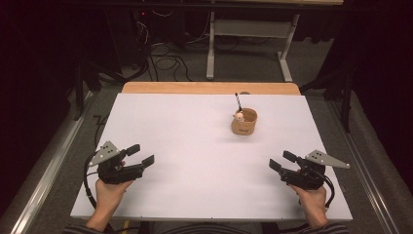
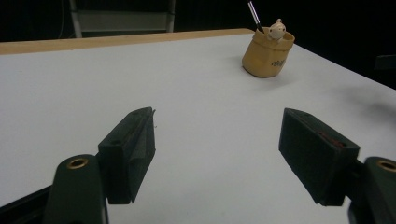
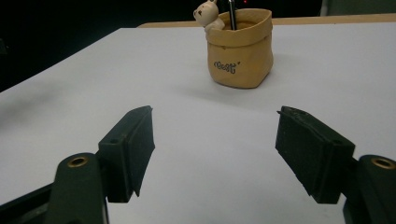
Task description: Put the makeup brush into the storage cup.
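Nearest the high camera, two hands rest at the near edge of the white rectangular table top, each holding a black two-jaw gripper. Left gripper sits well to the near left of the tan sack-shaped pot, its jaws spread wide and empty. Right gripper sits near right of the pot, likewise gaping and empty. At the pot's rim perches a small cream bear figure, and a thin dark striped pen stands inside.

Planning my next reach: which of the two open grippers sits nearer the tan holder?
The right gripper. The tan sack-shaped pen holder stands on the white table's right half, farther from the left gripper.
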`<state>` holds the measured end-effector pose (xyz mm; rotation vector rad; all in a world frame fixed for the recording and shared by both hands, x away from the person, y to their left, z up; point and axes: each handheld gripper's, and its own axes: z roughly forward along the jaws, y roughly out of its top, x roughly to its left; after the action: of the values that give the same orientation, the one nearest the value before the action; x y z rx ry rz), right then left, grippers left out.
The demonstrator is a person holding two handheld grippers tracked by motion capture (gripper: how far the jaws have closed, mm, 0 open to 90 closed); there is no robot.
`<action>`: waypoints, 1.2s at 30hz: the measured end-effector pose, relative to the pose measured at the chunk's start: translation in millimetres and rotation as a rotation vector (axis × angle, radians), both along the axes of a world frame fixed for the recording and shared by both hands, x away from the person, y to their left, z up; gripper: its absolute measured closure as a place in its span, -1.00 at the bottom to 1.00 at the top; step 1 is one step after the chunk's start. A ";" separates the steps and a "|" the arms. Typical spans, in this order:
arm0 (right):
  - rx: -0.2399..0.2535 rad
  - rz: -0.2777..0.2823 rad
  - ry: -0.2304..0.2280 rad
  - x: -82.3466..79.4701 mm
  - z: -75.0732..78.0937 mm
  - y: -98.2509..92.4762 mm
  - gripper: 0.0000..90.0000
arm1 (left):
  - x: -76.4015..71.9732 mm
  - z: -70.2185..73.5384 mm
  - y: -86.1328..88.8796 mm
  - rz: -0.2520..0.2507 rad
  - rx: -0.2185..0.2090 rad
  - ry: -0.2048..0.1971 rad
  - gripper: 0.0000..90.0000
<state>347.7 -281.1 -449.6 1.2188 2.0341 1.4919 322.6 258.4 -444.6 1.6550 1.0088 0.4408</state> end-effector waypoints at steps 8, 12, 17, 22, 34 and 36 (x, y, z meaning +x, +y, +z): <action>-0.004 -0.011 0.003 -1.5 -1.4 -1.0 -0.34 | 0.5 -0.4 0.0 -0.003 0.004 0.004 -0.39; -0.006 -0.018 -0.003 -1.6 -1.7 -2.2 -0.34 | 0.9 -0.7 0.0 -0.006 0.007 0.007 -0.39; -0.008 -0.025 -0.003 -1.7 -2.4 -3.1 -0.34 | 1.4 -1.2 -0.4 -0.010 0.011 0.011 -0.39; -0.013 -0.026 0.003 -1.4 -3.5 -3.0 -0.35 | 1.7 -1.5 -1.3 -0.009 0.016 0.014 -0.39; -0.038 -0.034 0.018 -0.3 -6.9 -2.0 -0.36 | 1.9 -1.6 -0.9 -0.006 0.019 0.015 -0.39; -0.037 -0.033 0.018 -0.3 -7.0 -2.0 -0.37 | 2.0 -1.7 -0.8 -0.005 0.019 0.015 -0.39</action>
<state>347.3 -283.1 -456.6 1.2493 2.0340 1.4264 324.6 257.6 -446.3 1.6795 1.0138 0.4360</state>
